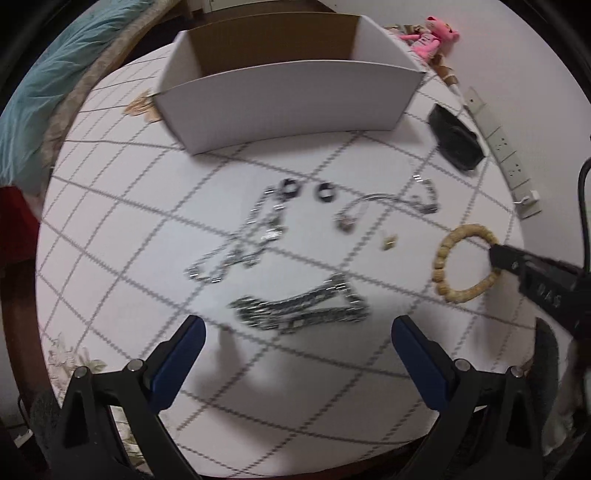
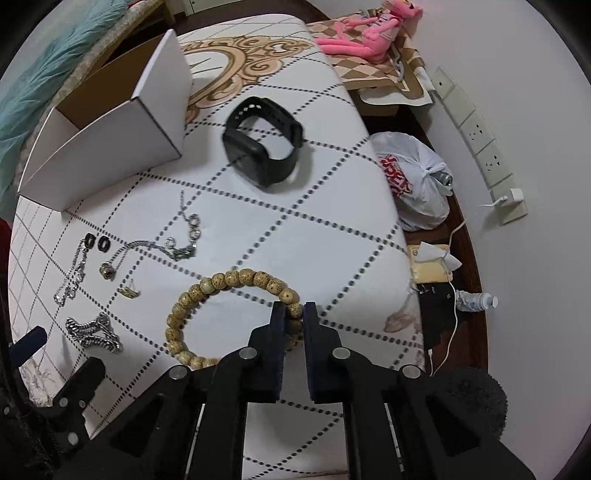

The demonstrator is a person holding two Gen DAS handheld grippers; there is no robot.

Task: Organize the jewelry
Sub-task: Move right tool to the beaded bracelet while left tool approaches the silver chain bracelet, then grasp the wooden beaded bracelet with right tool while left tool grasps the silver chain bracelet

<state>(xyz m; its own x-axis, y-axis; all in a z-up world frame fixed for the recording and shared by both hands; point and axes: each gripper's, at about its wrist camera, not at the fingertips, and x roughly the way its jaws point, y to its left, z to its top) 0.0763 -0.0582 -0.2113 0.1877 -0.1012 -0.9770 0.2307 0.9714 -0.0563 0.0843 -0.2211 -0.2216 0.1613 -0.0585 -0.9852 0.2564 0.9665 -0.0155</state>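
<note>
A tan beaded bracelet (image 2: 221,278) lies on the white checked tablecloth (image 2: 314,240). My right gripper (image 2: 294,310) is shut on the beads at its near right side; the left wrist view shows the same grip on the bracelet (image 1: 445,245). My left gripper (image 1: 298,325) hangs open just above a thick silver chain (image 1: 295,310), not touching it. Beyond the chain lie thin silver chains (image 1: 243,243), two black rings (image 1: 291,188), a pendant necklace (image 1: 406,199) and a small gold piece (image 1: 388,243). A black watch (image 2: 262,147) sits further back.
An open white cardboard box (image 1: 280,103) stands empty at the back of the table. Off the table's right edge are a pink plush toy (image 2: 365,33), a white plastic bag (image 2: 413,181), a water bottle (image 2: 474,301) and wall sockets (image 2: 480,136).
</note>
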